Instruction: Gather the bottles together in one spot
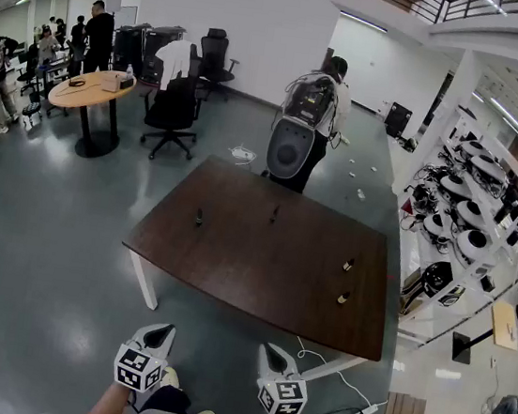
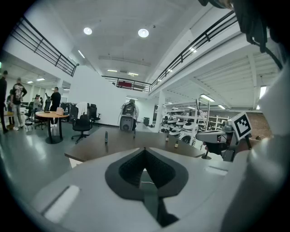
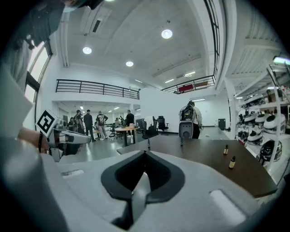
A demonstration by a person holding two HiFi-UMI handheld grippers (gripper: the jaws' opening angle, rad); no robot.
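Several small dark bottles stand apart on the brown table [image 1: 259,277]. One bottle [image 1: 198,216] is at the far left and another [image 1: 274,215] at the far middle. Two amber bottles [image 1: 349,263] [image 1: 343,298] stand near the right edge. My left gripper [image 1: 163,331] and right gripper [image 1: 271,351] hang side by side short of the table's near edge, both shut and empty. The left gripper view has its jaws [image 2: 145,150] closed to a point, with the bottles [image 2: 106,136] far ahead. The right gripper view shows the closed gripper [image 3: 145,154] and the amber pair [image 3: 232,162].
A person with a backpack [image 1: 310,123] stands behind a grey speaker-like unit [image 1: 289,150] at the table's far side. Office chairs [image 1: 172,109] and a round table [image 1: 89,92] sit at the back left. Shelves of helmets [image 1: 461,218] line the right. A power strip [image 1: 366,412] lies on the floor.
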